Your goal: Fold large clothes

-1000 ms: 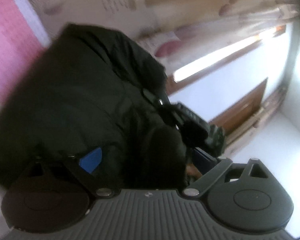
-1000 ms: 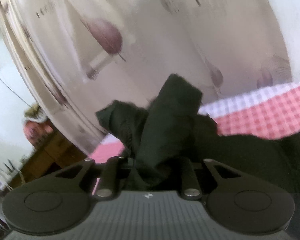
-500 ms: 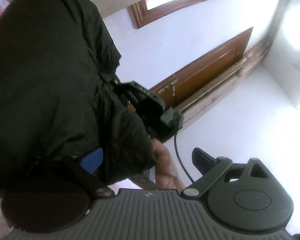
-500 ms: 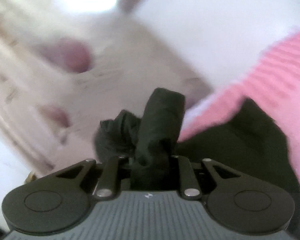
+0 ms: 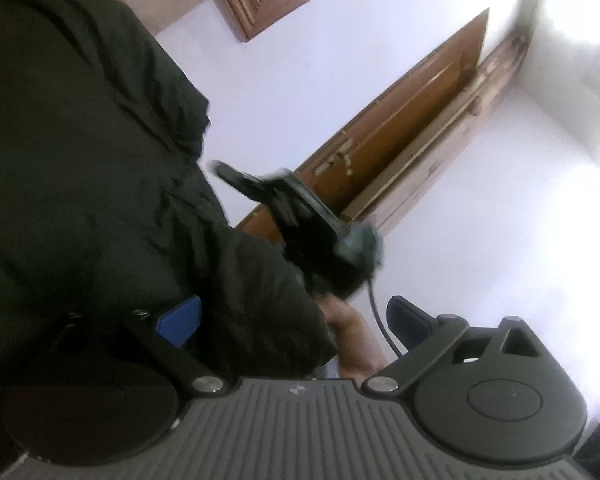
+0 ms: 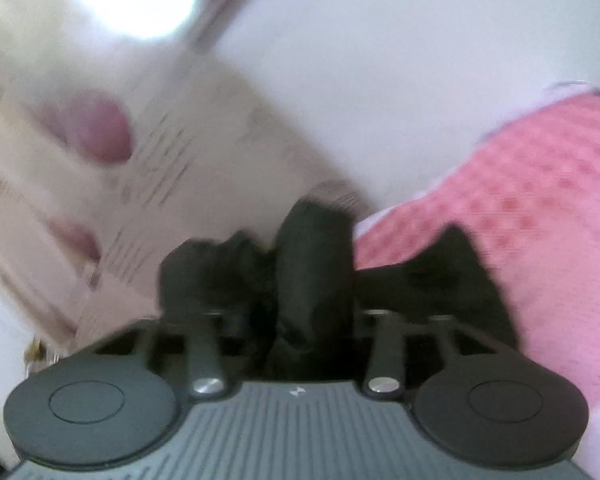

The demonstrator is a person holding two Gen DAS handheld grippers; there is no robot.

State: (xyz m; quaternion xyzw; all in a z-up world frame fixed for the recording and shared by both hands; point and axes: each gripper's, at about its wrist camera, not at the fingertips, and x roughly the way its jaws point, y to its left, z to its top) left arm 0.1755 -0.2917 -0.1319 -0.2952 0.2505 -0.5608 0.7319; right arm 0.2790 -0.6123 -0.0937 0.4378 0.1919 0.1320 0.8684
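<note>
Closest to the right wrist camera, the right gripper (image 6: 300, 320) has its jaws opening, with a bunched fold of the dark garment (image 6: 312, 264) between them and not yet fallen clear. Beyond it the garment trails onto the pink checked cover (image 6: 540, 208).

In the left wrist view, the left gripper (image 5: 292, 320) stands wide apart; the garment (image 5: 80, 160) drapes over its blue finger (image 5: 180, 320) on one side, but whether it is pinched cannot be told.

Farther off hang a patterned curtain (image 6: 140, 168) and a wooden door (image 5: 400, 128).

The likely risk: the released cloth could slump unevenly and undo the fold, or snag on a finger as it withdraws.
</note>
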